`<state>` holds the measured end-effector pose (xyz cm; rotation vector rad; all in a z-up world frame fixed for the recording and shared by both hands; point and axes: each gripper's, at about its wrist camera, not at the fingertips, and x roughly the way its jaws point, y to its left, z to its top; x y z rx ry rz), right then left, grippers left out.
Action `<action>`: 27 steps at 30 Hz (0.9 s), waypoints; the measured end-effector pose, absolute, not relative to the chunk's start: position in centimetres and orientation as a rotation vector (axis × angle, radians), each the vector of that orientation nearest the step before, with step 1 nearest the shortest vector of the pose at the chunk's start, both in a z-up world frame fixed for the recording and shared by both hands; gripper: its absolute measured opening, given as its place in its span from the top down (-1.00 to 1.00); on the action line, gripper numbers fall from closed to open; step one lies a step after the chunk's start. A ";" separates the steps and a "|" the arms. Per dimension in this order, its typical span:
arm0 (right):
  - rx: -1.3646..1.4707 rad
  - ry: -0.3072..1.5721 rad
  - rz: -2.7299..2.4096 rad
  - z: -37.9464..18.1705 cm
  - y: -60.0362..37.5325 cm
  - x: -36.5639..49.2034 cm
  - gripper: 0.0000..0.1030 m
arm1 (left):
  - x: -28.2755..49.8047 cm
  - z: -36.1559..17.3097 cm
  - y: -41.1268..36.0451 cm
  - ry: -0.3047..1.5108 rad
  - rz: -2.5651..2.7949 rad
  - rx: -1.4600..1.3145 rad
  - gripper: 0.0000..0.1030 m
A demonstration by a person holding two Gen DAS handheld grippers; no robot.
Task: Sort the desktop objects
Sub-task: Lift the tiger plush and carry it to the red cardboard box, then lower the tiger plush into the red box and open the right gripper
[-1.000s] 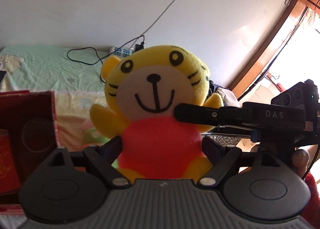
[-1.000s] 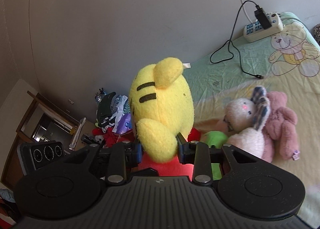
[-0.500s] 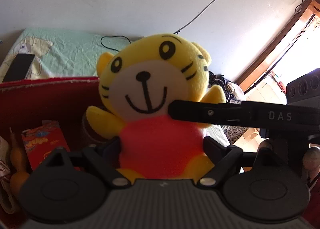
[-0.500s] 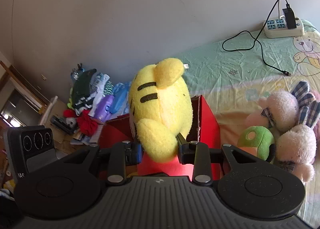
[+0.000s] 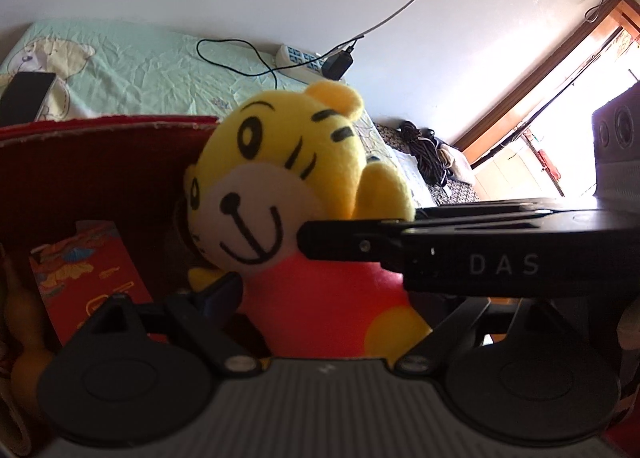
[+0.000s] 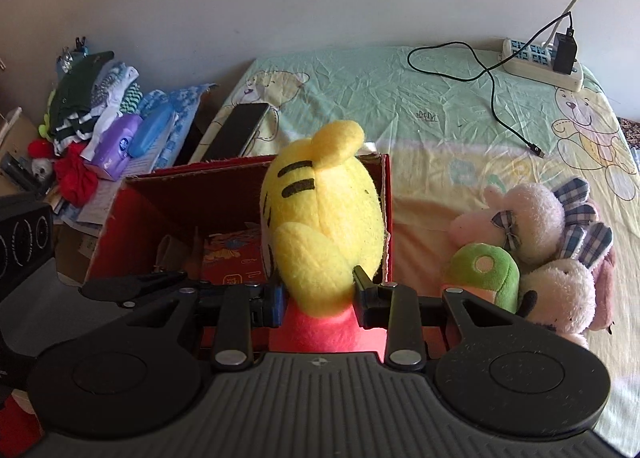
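A yellow tiger plush [image 5: 280, 178] with a red body is held between both grippers. My left gripper [image 5: 328, 290] is shut on its red torso from the front. My right gripper [image 6: 318, 294] is shut on its lower back and crosses the left wrist view as a black bar [image 5: 440, 254]. The plush [image 6: 320, 218] hangs tilted over the right part of an open red box [image 6: 256, 164]. A red printed packet [image 6: 232, 258] lies in the box [image 5: 108, 124]. The left gripper's right finger is hidden behind the right gripper.
A pile of pink and white plush toys [image 6: 532, 242] and a green one [image 6: 484, 274] lie right of the box. On the bed sheet are a dark phone [image 6: 236, 130] and a power strip [image 6: 540, 62] with a cable. Folded clothes [image 6: 100, 106] are stacked at the left.
Both grippers have carried the tiger plush over the red box and lowered it toward the opening. Its head now leans to the left in the left wrist view.
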<state>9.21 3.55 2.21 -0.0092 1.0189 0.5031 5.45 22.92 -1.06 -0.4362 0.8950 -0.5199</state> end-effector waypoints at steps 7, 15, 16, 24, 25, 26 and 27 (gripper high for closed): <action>-0.029 1.068 0.447 0.0 4.4 10.0 0.34 | 6.0 -2.7 23.7 0.943 -0.523 -0.437 -0.72; -0.031 1.052 0.433 -0.7 4.3 9.7 0.33 | 6.8 -3.9 23.0 0.984 -0.535 -0.435 -0.72; -0.032 1.045 0.432 -0.7 4.3 9.6 0.32 | 6.9 -3.9 23.0 0.985 -0.534 -0.432 -0.74; 0.004 1.008 0.438 -0.1 3.7 9.0 0.09 | 6.8 -3.5 22.7 0.997 -0.513 -0.397 -0.86; 0.005 0.999 0.439 0.1 3.6 8.8 0.09 | 6.7 -3.4 22.6 0.999 -0.508 -0.390 -0.86; 0.010 0.986 0.436 0.3 3.5 8.7 0.09 | 6.7 -3.3 22.5 0.998 -0.504 -0.384 -0.86; 0.020 0.971 0.435 0.5 3.4 8.5 0.09 | 6.6 -3.2 22.5 0.998 -0.500 -0.378 -0.86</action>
